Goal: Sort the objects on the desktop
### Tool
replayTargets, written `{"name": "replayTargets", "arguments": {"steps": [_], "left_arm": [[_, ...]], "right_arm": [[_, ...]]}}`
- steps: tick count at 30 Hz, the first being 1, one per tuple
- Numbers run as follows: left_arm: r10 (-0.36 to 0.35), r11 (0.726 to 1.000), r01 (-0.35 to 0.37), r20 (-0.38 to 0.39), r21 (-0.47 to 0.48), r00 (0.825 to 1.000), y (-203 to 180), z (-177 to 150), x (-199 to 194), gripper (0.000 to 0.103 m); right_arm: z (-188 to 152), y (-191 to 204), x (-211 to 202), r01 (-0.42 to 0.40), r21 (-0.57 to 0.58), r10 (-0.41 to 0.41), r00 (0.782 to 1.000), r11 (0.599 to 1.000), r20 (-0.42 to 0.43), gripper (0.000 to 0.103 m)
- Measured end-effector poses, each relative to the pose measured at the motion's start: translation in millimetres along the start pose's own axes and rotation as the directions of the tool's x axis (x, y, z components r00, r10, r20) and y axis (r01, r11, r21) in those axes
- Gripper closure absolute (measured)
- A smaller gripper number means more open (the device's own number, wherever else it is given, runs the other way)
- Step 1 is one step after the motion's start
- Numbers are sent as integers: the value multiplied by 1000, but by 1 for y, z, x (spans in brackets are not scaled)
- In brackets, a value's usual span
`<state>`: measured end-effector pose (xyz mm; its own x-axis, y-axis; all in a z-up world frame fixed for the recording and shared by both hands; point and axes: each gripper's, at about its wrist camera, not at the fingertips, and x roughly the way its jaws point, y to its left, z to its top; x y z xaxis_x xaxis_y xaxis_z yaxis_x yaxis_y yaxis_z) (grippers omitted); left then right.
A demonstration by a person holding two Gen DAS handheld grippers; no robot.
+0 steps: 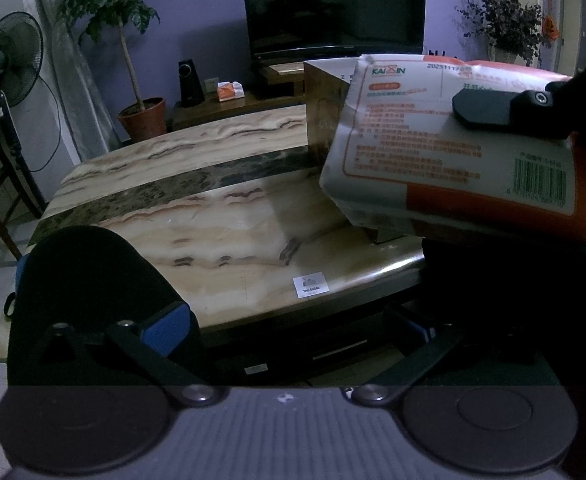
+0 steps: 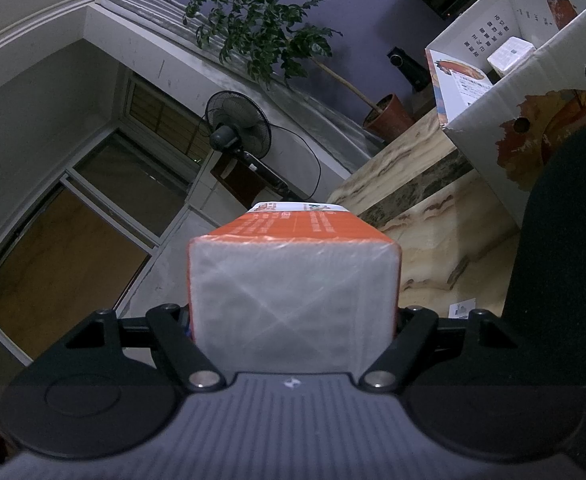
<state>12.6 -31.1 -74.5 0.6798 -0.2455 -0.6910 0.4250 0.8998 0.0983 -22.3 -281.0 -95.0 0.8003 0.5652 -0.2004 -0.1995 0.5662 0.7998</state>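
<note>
Plastic wrap, left wrist view: the tissue pack (image 1: 459, 152) is a white and orange film-wrapped block with print and a barcode, carried in the air above the near right corner of the marble table (image 1: 181, 208), in front of the cardboard box (image 1: 325, 112).
Right gripper, left wrist view: the right gripper (image 1: 489, 114) reaches in from the right edge; one dark finger lies flat across the pack's printed face, the other is hidden behind the pack.
Left gripper, left wrist view: the left gripper (image 1: 293, 320) hovers over the table's near edge with its jaws spread wide and nothing between them.
Orange film, right wrist view: the tissue pack (image 2: 293, 280) fills the space between the right gripper's (image 2: 293, 320) two fingers, its folded white end facing the camera; the pads press its two long sides, so it is clamped on the pack.
Box, right wrist view: the cardboard box (image 2: 533, 92) stands open on the table at upper right, apart from the pack, with a small white item inside.
Handling, judged: light, soft, squashy; the glossy film looks slippery, so a firm squeeze is safe and nothing would break.
Hold, judged: across the narrow width near the middle, as now, keeps it from sagging or swivelling.
</note>
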Motion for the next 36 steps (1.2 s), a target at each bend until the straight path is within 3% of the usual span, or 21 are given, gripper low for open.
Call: {"name": "replayTargets", "arguments": {"steps": [36], "left_arm": [[11, 1000, -11, -9, 3, 1000, -1, 1, 3, 1]], "right_arm": [[-1, 0, 1, 3, 2, -3, 1000, 1000, -3, 25]]}}
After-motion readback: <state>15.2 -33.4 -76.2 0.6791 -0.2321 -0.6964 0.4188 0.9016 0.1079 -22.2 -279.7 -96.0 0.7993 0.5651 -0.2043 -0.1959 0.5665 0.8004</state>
